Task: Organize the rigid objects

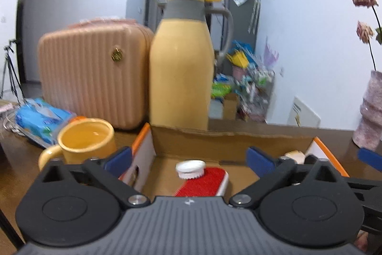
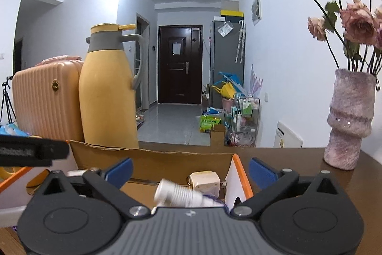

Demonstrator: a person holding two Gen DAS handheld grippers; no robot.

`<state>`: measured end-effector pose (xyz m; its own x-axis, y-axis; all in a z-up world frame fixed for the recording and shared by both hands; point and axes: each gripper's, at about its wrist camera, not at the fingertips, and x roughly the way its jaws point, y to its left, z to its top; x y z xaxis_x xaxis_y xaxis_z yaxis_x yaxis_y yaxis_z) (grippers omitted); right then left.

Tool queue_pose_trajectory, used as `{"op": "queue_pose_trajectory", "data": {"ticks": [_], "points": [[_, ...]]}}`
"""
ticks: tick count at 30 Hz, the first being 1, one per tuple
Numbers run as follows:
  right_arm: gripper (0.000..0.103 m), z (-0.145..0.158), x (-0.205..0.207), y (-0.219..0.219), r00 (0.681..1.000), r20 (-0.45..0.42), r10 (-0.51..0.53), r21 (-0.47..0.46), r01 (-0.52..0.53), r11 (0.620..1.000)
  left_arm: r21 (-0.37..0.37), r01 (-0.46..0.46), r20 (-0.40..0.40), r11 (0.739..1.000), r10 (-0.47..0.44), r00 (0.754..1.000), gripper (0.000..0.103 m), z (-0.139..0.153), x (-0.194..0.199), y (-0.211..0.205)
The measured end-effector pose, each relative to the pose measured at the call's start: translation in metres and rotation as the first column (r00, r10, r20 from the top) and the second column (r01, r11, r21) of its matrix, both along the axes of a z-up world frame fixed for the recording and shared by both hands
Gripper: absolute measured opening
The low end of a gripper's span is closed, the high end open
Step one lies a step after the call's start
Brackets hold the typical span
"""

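Directly ahead of the wide-open, empty left gripper (image 1: 188, 157) lies a red brush (image 1: 205, 182) with a white cap (image 1: 190, 168) in the cardboard box (image 1: 214, 142). Right gripper (image 2: 189, 170) — also spread, empty — hovers over stacked cups (image 2: 179, 195) and a cream adapter (image 2: 205, 182) — likely sorted there.
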<state>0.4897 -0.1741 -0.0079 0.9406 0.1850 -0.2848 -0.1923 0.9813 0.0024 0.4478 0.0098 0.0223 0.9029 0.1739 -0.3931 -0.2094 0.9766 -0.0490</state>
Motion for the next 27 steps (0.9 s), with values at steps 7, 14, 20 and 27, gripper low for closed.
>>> {"op": "queue_pose_trajectory", "data": {"ticks": [7,14,20,27], "points": [[0.103,-0.001,0.002,-0.003,1.000,-0.018,-0.008,0.015,0.008,1.000,0.009,-0.002,-0.007,1.000,0.002,1.000,0.103,0.000,0.001,-0.001],[0.103,-0.001,0.001,-0.004,1.000,-0.024,-0.007,0.021,0.007,1.000,0.011,-0.003,-0.007,1.000,0.003,1.000,0.103,0.000,-0.001,-0.002],[0.103,0.001,-0.003,-0.006,1.000,-0.025,-0.014,0.029,0.014,0.999,0.007,-0.008,0.007,1.000,0.008,1.000,0.103,0.004,-0.006,0.000],[0.103,0.003,-0.017,-0.009,1.000,-0.018,-0.020,0.041,0.020,0.999,0.014,-0.008,0.032,1.000,0.008,0.999,0.103,0.010,-0.023,0.004]]}}
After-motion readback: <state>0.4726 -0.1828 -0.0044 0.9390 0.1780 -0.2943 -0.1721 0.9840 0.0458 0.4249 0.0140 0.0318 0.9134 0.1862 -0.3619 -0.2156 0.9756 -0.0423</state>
